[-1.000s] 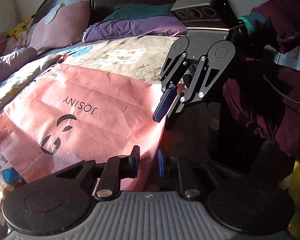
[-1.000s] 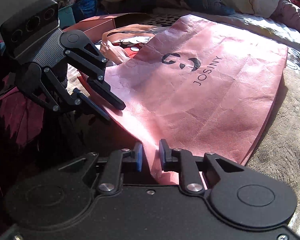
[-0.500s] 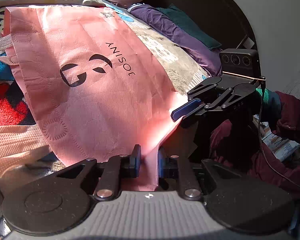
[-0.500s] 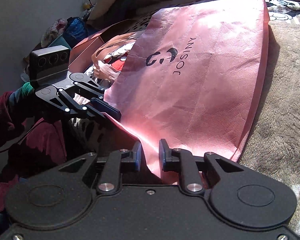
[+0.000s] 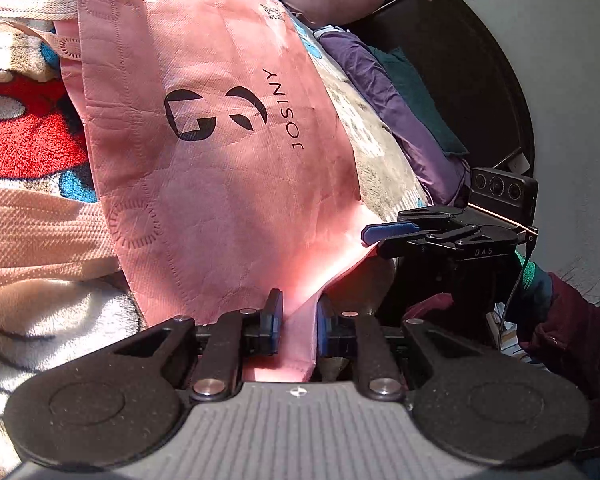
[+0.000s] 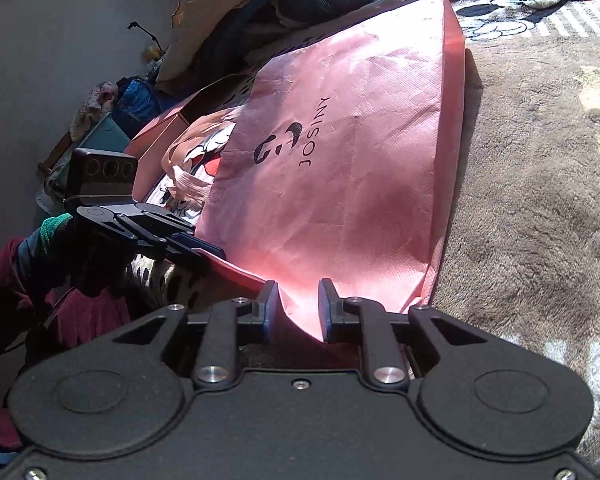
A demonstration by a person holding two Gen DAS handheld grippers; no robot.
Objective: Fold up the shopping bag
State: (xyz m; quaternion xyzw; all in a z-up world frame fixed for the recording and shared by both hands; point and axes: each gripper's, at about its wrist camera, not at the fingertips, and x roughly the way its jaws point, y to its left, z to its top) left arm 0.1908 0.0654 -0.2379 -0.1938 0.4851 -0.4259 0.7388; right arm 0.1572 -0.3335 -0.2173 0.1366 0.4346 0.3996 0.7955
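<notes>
The bed [image 6: 540, 208], covered by a brown fleece blanket and a cartoon-print one, carries the pink shopping bag [image 5: 220, 168], which lies flat across it with its printed logo face up and its woven handles [image 5: 40, 0] trailing off the far end onto the cartoon print. Only the near edge of the bag is raised off the blanket, pulled up between the two tools. The left tongs [image 5: 298, 320] have a fold of that edge running between their blue pads, which stand slightly apart yet appear to pinch the fabric; in the right wrist view the same tongs reach in from the side and clamp the edge. The right tongs [image 6: 298, 304] hold the neighbouring corner, fabric rising from between their pads, and the left wrist view shows them nearly closed on that corner. My reading is that the first fold is in hand: the near edge is gripped at two points and nothing is creased yet. The next move likely calls for lifting both corners together, keeping the edge taut between them, and carrying it over toward the handle end so the halves meet squarely.
</notes>
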